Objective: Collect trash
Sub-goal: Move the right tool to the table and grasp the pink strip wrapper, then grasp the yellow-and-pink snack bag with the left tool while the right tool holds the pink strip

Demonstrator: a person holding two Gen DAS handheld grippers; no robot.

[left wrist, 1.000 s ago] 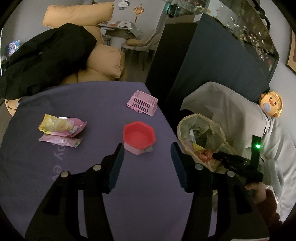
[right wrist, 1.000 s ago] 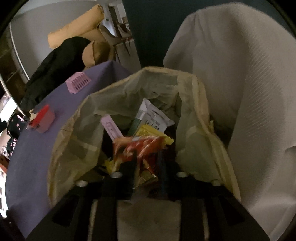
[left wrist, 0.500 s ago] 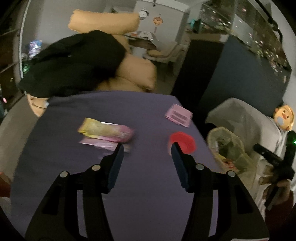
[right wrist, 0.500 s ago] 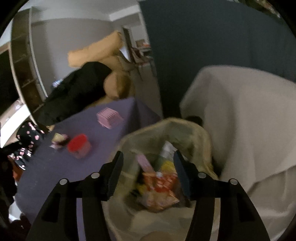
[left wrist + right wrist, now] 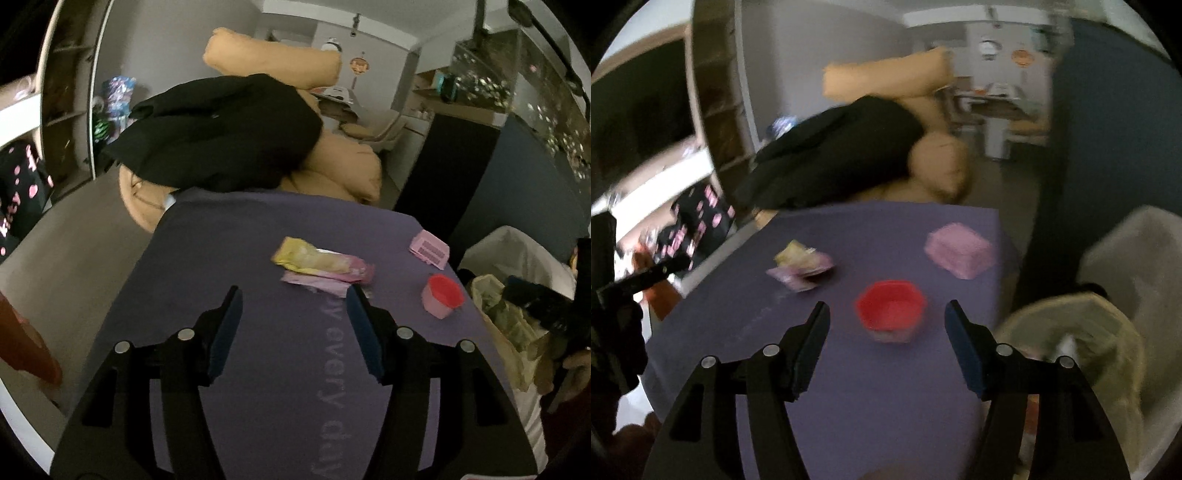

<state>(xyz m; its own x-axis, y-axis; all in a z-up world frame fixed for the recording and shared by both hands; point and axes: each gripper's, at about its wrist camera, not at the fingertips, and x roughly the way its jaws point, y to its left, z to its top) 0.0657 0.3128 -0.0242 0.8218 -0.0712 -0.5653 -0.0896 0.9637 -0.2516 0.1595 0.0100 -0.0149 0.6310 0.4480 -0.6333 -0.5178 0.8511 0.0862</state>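
left gripper (image 5: 293,306), jaws opening and empty, faces the yellow-pink wrappers (image 5: 321,261) mid-table (image 5: 229,236); right gripper (image 5: 886,321), released and empty, hangs over the red cup (image 5: 891,308) beside the trash bag (image 5: 1108,343) off the right edge; best approach: low, straddling both wrappers.

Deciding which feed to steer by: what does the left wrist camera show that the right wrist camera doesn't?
Only the left wrist view: printed lettering on the purple table cover and sharp detail of the two wrappers. Only the right wrist view, which is blurred: the trash bag mouth close by. Both show the red container, the pink basket, the wrappers and their own open, empty jaws; the left gripper is opening.
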